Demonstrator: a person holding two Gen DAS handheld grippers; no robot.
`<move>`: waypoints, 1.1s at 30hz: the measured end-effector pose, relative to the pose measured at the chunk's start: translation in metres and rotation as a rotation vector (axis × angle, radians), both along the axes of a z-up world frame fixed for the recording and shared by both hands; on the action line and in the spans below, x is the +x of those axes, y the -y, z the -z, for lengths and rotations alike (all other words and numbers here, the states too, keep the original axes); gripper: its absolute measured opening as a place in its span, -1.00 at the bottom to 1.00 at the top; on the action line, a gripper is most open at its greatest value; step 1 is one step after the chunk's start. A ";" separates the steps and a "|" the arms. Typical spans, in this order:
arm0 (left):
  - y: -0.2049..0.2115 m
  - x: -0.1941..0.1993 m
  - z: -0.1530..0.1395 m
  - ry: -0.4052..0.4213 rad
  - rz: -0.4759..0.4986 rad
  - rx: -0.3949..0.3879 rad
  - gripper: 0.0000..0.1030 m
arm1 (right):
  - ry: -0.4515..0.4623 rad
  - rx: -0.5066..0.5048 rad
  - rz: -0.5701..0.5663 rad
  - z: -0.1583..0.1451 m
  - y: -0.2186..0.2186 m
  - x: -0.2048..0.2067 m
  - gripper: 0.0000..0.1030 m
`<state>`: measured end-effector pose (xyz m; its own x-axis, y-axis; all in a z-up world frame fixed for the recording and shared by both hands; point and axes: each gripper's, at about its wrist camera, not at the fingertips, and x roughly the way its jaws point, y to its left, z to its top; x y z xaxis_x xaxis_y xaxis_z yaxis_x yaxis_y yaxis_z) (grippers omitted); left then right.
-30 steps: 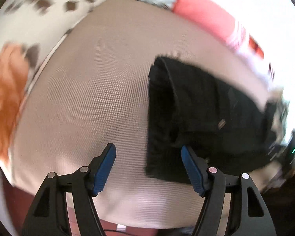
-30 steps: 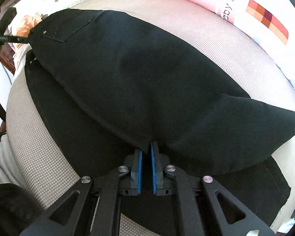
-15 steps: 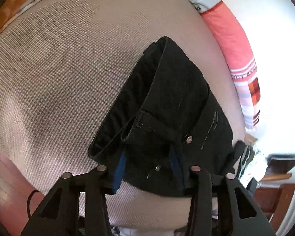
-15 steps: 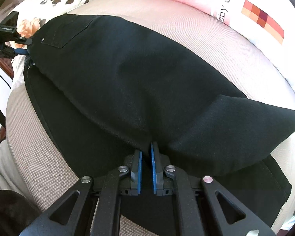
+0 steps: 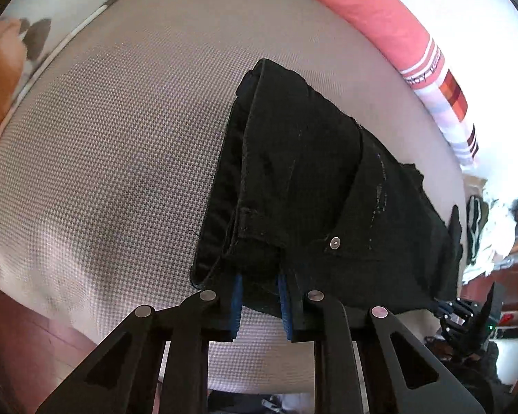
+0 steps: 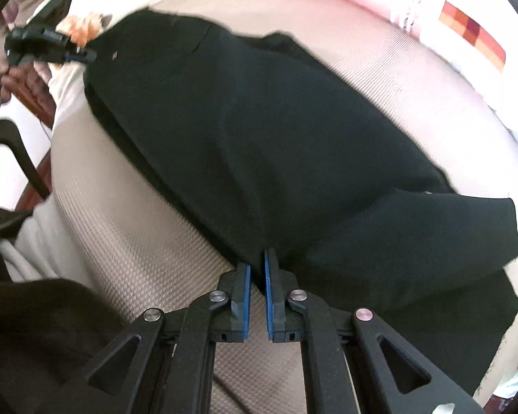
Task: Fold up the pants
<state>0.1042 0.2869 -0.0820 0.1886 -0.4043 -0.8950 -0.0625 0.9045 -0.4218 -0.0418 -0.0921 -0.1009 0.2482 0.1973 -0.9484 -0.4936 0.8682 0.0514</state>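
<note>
the black pants point(image 5: 310, 179) look soft and limp on the bed's point(image 5: 121, 120) near edge; left hand-held gripper point(image 5: 259, 305) has just closed on the waistband, right hand-held gripper point(image 6: 257, 296) clamped on a fold.

Fabric hides the tips of both blue pads of the left gripper point(image 5: 259, 289) where its jaws, which have just been closing, pinch the waistband corner of the black pants point(image 5: 314, 186). In the right wrist view the right gripper point(image 6: 257, 265) bites a fold whose far end runs under the pants' own upper layer, and the lower hem is cut off at the picture's right edge. The floral bedding point(image 6: 86, 24) and the pink pillow point(image 6: 380, 3) there are smeared by blur, the pillow's lettering unreadable.
</note>
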 end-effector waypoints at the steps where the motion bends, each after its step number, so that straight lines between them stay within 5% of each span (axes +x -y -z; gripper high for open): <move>1: 0.002 -0.001 -0.001 0.007 0.011 0.015 -0.63 | -0.015 0.007 0.003 0.002 0.000 0.000 -0.88; 6: 0.015 -0.001 0.004 0.011 0.060 0.113 -0.61 | -0.041 0.027 0.008 0.009 0.000 0.000 -0.87; 14: 0.026 -0.014 -0.021 0.084 0.140 0.330 -0.17 | -0.047 0.055 0.023 0.008 0.006 0.008 -0.78; 19: 0.042 -0.029 -0.059 0.230 0.175 0.512 -0.17 | -0.023 0.106 0.079 0.001 0.020 0.011 -0.62; 24: 0.113 -0.051 -0.092 0.421 0.358 0.384 -0.17 | 0.015 0.124 0.121 -0.004 0.025 0.015 -0.61; 30: 0.228 -0.063 -0.070 0.415 0.667 0.210 -0.17 | 0.012 0.173 0.167 -0.006 0.035 0.021 -0.61; 33: 0.273 -0.069 -0.051 0.395 0.784 0.197 -0.17 | 0.004 0.206 0.192 -0.007 0.042 0.023 -0.61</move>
<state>0.0347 0.0142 -0.0310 0.2316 -0.3922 -0.8902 0.7201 0.6844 -0.1142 -0.0190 -0.1340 -0.0940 0.3034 0.3346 -0.8922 -0.3220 0.9172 0.2345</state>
